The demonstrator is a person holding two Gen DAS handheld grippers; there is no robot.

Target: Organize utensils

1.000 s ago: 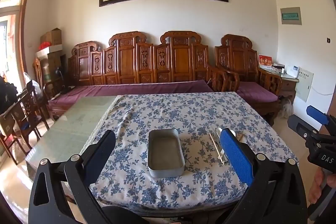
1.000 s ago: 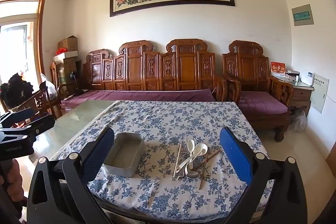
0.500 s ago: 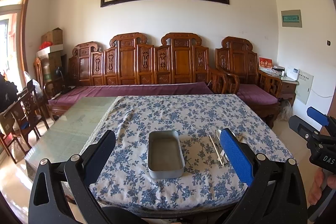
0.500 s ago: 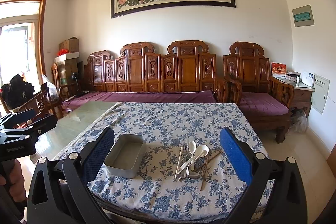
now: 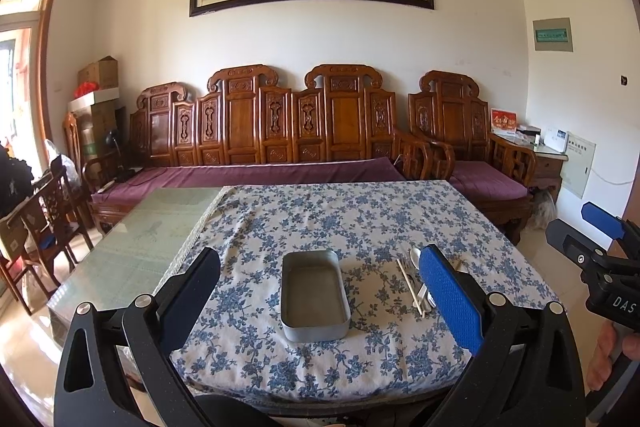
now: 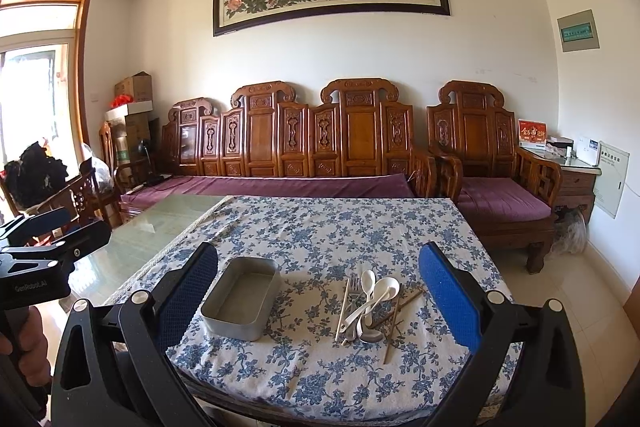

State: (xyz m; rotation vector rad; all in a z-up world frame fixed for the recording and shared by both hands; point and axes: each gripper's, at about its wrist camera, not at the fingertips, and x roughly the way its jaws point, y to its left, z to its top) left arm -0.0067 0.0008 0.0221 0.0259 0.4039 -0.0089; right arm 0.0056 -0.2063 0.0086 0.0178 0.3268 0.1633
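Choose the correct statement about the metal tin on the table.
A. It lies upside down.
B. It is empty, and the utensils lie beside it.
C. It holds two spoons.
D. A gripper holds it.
B: the metal tin shows a bare bottom, and the utensils lie in a heap on the tablecloth beside it.

The right tool (image 6: 318, 299) hung above the desk (image 6: 320, 227), jaws wide apart and empty. A metal tin (image 6: 240, 299) lay left of a utensil pile (image 6: 370, 301).

tin (image 6: 240, 298) on table, utensils (image 6: 370, 301) right
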